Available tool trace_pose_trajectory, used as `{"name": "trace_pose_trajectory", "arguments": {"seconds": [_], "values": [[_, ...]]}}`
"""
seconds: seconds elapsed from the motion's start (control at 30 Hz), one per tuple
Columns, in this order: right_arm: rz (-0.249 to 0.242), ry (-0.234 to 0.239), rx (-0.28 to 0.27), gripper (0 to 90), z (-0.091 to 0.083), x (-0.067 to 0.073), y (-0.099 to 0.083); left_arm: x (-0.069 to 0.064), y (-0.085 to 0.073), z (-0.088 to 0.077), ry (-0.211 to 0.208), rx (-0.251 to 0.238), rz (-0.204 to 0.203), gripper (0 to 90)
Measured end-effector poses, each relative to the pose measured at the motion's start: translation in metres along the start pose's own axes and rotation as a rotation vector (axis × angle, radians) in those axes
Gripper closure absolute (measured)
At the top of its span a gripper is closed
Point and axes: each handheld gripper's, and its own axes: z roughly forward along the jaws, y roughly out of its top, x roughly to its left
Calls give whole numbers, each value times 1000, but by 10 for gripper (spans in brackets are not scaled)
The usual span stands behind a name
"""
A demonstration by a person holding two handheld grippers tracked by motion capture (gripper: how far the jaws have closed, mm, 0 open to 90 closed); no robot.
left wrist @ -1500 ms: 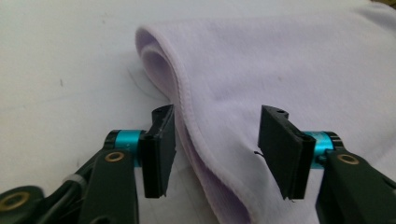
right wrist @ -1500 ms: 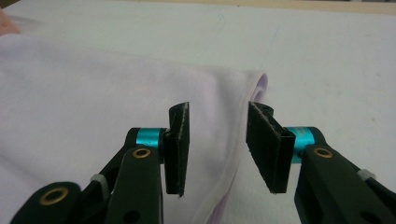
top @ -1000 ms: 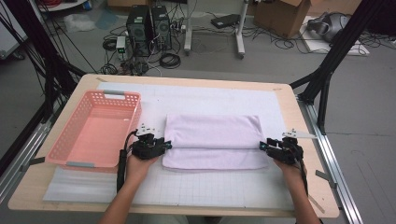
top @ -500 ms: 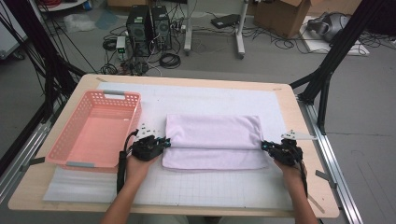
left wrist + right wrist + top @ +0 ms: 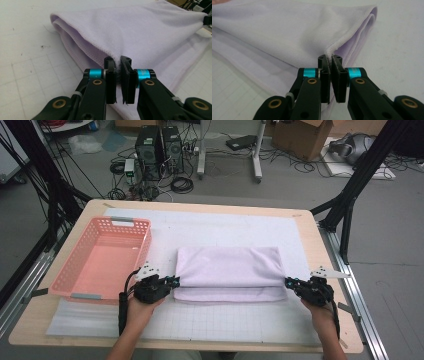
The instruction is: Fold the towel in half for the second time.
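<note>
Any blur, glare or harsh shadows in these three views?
High view: soft overall, even light, no glare, faint shadows under the towel. Left gripper view: left gripper and nearby fabric sharp, far towel end soft. Right gripper view: right gripper sharp, background fabric blurred, no glare.

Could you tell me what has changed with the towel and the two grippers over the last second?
Both grippers have just closed their jaws on the lilac towel: the left gripper on a near corner at its left end, the right gripper at its right end, each pinching the upper layer's edge. That layer has been drawn a little farther across the towel. The pink basket and the white mat stayed put.
</note>
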Motion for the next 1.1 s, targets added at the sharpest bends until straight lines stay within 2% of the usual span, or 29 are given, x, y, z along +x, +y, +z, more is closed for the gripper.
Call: {"name": "trace_pose_trajectory", "arguments": {"seconds": [0.27, 0.4, 0.5, 0.53, 0.57, 0.6, 0.67, 0.73, 0.77, 0.8, 0.87, 0.9, 0.93, 0.97, 1.0, 1.07, 1.1], "values": [[-12, 3, 2, 858, -18, 9, -13, -8, -14, -10, -8, 3, -8, 835], [-21, 3, 3, 858, -24, 14, -16, -14, -20, -15, -3, 18, 4, 833], [-27, -3, 23, 853, -25, 16, -19, -17, -25, -15, -2, 47, 13, 824], [-26, -1, 31, 819, -25, 17, -20, -17, -26, -14, 4, 52, 12, 797], [0, -22, 15, 658, -26, 15, -20, -17, -24, -14, 19, 57, 11, 604], [0, -22, 15, 658, -26, 15, -20, -16, -22, -14, 34, 47, 2, 604], [30, -45, -39, 627, -30, 14, -17, -16, -18, -16, 46, 12, -2, 515], [14, -63, -89, 635, -34, 15, -14, -15, -15, -18, 62, -27, 13, 482], [-15, -60, -106, 684, -32, 17, -11, -12, -15, -17, 65, -45, 14, 490], [-15, -60, -106, 684, -32, 17, -11, -12, -15, -17, 65, -45, 14, 492], [-32, -41, -70, 708, -22, 20, -10, -9, -15, -14, 74, -43, 9, 491], [-51, -36, -32, 718, -9, 22, -10, -8, -15, -14, 74, -43, 8, 487], [-56, -38, -3, 719, -3, 22, -10, -7, -15, -13, 73, -47, 3, 483], [-56, -38, -3, 719, -3, 22, -10, -7, -15, -13, 69, -52, 3, 483], [-69, -37, 45, 751, 3, 21, -12, -6, -15, -13, 62, -56, 4, 467], [-76, -58, 114, 770, 5, 20, -17, -5, -14, -13, 52, -56, 11, 437], [-76, -58, 114, 770, 5, 20, -17, -5, -14, -13, 52, -60, 7, 437]]}}
